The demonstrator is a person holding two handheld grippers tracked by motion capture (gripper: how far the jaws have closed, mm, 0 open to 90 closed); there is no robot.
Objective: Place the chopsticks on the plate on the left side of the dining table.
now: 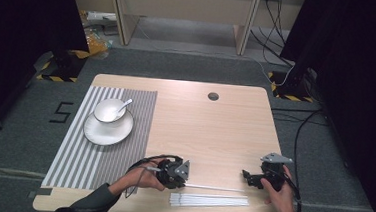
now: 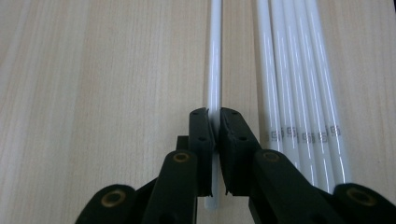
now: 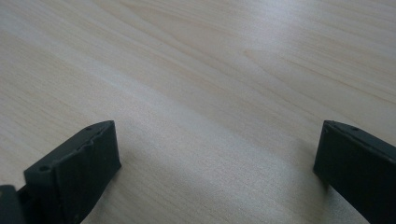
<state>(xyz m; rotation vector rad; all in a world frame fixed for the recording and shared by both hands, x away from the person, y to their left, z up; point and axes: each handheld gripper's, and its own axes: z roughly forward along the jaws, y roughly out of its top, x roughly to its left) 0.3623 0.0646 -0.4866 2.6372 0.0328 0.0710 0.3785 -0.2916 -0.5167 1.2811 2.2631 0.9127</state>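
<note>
A thin, smooth, glossy white straw (image 2: pixel 214 70) is seen as a long straight tube, and just beside it a bundle of like straws (image 1: pixel 208 201) lies flat, each printed with small grey marks near one end. The table (image 1: pixel 214 133) is of pale wood-grain laminate with rounded corners and a small dark round grommet (image 1: pixel 213 96) toward twelve o'clock. At about nine o'clock a grey-and-white striped placemat (image 1: pixel 123 146) is spread, and on it a round white plate (image 1: pixel 99 135) carries a white bowl (image 1: pixel 106 113) with a white spoon (image 1: pixel 124 105) resting in it. Grey carpet, black curtains, trailing cables and pale wooden furniture are seen around the table. The left gripper (image 2: pixel 217 116), held at about six o'clock, is clenched on the single straw near its end, the black, matt, ridged jaws pressed against it from both sides; the straw runs out toward three o'clock, parallel to the bundle and apart from it. The right gripper (image 1: pixel 247 176), at about four o'clock, is held with its jaws spread wide over bare wood, nothing being grasped between them.
</note>
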